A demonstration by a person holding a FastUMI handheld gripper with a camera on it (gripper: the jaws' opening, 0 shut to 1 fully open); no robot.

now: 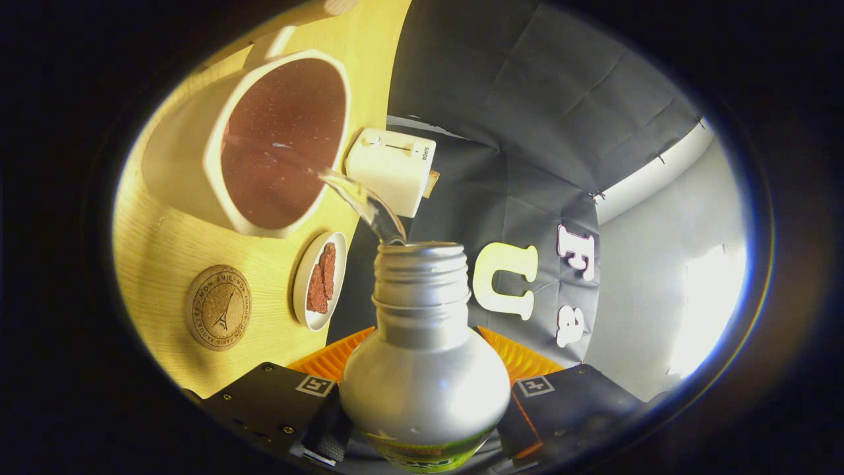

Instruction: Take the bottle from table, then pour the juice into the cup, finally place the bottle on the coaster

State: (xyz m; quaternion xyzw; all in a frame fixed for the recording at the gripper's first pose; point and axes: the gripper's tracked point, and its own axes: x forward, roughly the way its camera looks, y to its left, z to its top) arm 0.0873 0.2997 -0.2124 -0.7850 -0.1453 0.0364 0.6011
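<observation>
Pouring step in hand: juice ran from the tilted bottle into the cup.

In the gripper view, the gripper point(422, 422) held the bottle point(422, 369) between its two fingers, one pressing on each side of the body, so the jaws pinched it. The bottle was silver metal with a threaded open neck and a coloured label low down; it leaned toward the cup point(198, 152). A thin clear stream point(359, 198) left its mouth and landed inside the cup, which was white outside and dark red inside and stood on the wooden table point(165, 264). I judge the next move calls for turning the bottle upright again, then carrying it to the round cork coaster point(218, 307), which lay bare just beside a small dish point(303, 277) of brown pieces. A white box point(389, 165) stood behind the cup.
</observation>
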